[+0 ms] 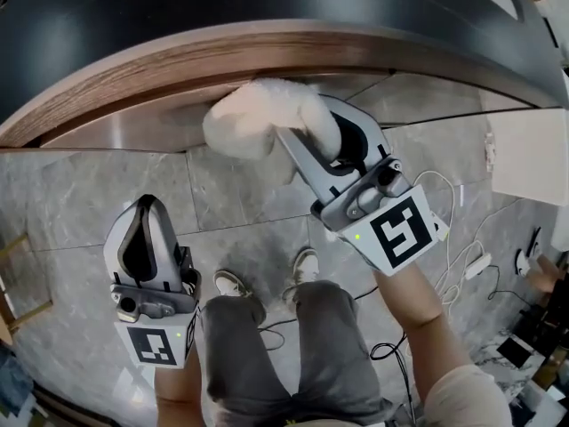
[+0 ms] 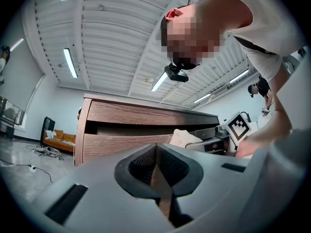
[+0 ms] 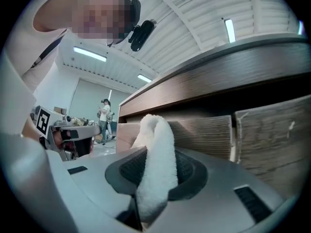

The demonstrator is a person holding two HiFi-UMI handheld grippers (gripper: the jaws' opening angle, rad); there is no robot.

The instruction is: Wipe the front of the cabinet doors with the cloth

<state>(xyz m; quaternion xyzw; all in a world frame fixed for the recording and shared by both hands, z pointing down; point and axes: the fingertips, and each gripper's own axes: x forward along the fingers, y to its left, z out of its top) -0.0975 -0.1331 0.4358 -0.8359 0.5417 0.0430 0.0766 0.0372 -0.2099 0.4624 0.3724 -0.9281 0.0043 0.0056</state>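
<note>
A fluffy white cloth [image 1: 258, 118] is pinched in my right gripper [image 1: 311, 140], which is shut on it. In the right gripper view the cloth [image 3: 155, 164] rises between the jaws toward the wooden cabinet doors [image 3: 204, 132]. From the head view the cloth sits against the cabinet front [image 1: 133, 127], just under the dark countertop. My left gripper [image 1: 147, 234] hangs lower left, jaws shut with nothing between them, pointing at the cabinet [image 2: 121, 144]. The cloth [image 2: 187, 137] also shows at the right in the left gripper view.
Grey marble-look floor tiles [image 1: 71, 203] lie below. White cables and a power strip [image 1: 462, 261] trail at the right, near clutter by the right edge. My feet [image 1: 267, 278] stand close to the cabinet base. A second person [image 3: 104, 118] stands far off in the room.
</note>
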